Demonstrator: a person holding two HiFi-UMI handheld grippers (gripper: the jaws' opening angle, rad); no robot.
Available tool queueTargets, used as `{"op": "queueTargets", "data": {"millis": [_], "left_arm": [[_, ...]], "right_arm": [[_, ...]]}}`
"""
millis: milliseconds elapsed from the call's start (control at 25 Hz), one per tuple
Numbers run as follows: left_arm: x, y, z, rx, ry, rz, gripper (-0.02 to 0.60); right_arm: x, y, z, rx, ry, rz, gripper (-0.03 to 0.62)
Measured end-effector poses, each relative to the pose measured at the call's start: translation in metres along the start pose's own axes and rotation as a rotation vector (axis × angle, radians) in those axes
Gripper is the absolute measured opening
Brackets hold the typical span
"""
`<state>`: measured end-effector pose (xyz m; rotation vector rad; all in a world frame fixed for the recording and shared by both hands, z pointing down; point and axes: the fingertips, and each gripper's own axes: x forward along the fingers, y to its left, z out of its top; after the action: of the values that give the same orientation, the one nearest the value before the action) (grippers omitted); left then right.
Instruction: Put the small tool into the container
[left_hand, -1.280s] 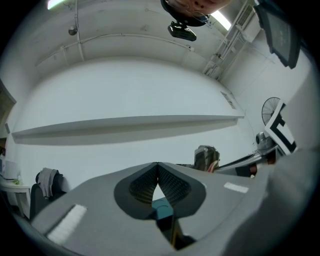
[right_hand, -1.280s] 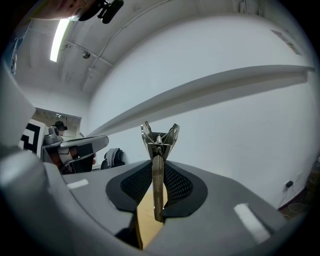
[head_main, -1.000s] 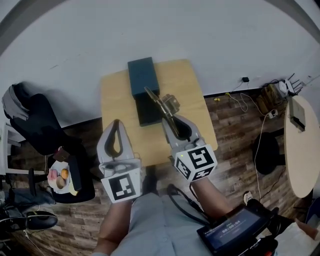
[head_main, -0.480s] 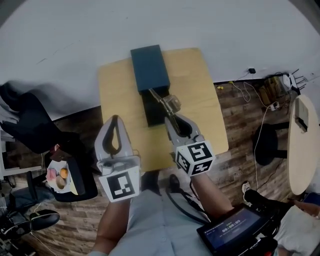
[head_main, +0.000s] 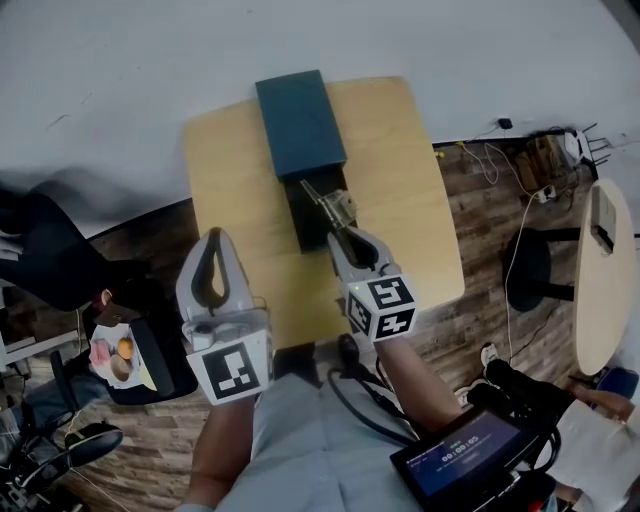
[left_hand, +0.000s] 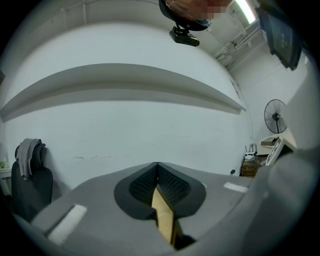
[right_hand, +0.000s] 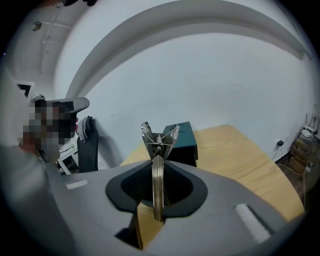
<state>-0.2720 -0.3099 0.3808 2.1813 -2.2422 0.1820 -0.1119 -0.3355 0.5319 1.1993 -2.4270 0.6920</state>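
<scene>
My right tongs clamp the tool by its thin stem over the near end of the container, left tongs pinched shut on nothing, so I reckon a tilt could let it pivot, slip and land on the table.

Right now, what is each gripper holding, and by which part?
The right gripper clamps the small metal tool by its flat lower shank; the left gripper holds nothing.
</scene>
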Motion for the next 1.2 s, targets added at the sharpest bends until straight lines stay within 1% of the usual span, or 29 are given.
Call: {"op": "queueTargets", "data": {"millis": [200, 480, 800, 960, 1080, 1200], "left_arm": [[0.011, 0.011, -0.012, -0.007, 0.024, -0.001, 0.011], [0.021, 0.026, -0.022, -0.021, 0.043, 0.005, 0.011], [0.031, 0.034, -0.026, -0.033, 0.05, 0.01, 0.011], [0.034, 0.038, -0.025, -0.006, 0.033, 0.004, 0.011], [0.035, 0.038, -0.026, -0.033, 0.051, 0.015, 0.011], [0.037, 0.041, -0.028, -0.033, 0.051, 0.019, 0.011]], "right_arm": [[0.017, -0.006, -0.01, 0.066, 0.05, -0.019, 0.071], [0.036, -0.011, -0.018, 0.128, 0.099, -0.027, 0.071], [0.047, -0.016, -0.023, 0.199, 0.133, -0.025, 0.071], [0.05, -0.017, -0.025, 0.253, 0.141, -0.017, 0.071], [0.051, -0.019, -0.028, 0.271, 0.154, -0.018, 0.071], [0.056, -0.021, -0.03, 0.28, 0.165, -0.023, 0.071]]}}
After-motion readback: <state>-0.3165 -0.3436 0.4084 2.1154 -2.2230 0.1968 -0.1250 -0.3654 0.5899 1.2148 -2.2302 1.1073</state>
